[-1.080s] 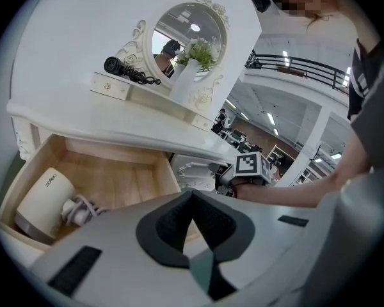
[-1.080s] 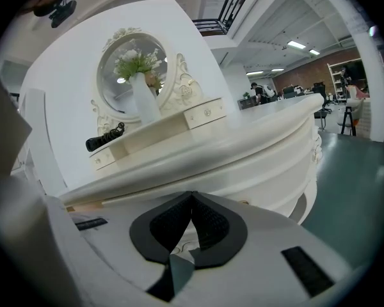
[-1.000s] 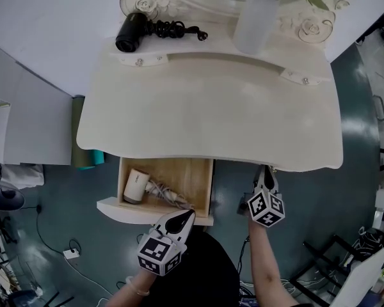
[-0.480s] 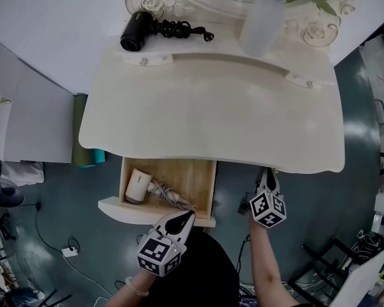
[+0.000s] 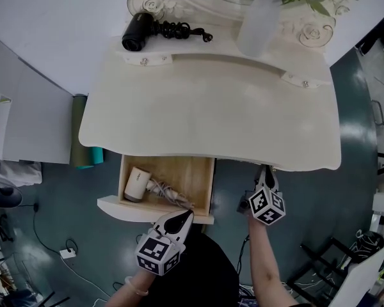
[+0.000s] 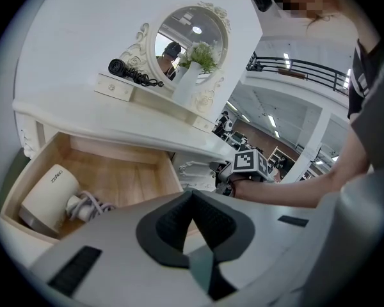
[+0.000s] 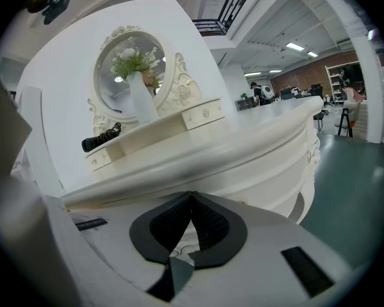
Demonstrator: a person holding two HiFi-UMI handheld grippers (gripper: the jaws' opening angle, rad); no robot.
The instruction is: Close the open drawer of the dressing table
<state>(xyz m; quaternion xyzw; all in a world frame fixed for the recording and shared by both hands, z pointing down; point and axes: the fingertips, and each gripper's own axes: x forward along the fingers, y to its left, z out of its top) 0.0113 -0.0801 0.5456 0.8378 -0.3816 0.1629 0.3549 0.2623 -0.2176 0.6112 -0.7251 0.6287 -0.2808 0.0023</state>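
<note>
Hovering at the open drawer [image 5: 189, 174] of the dressing table [image 5: 211, 107] — that's the left gripper [image 5: 187, 216], jaws pressed together on nothing, tips right at the drawer's front panel, contact unclear. Ahead and to its left, inside, lies a white hair dryer [image 5: 135, 184] with its cord. Off to its right, the right gripper [image 5: 264, 171] — jaws likewise together, empty — points at the tabletop's front edge.
</note>
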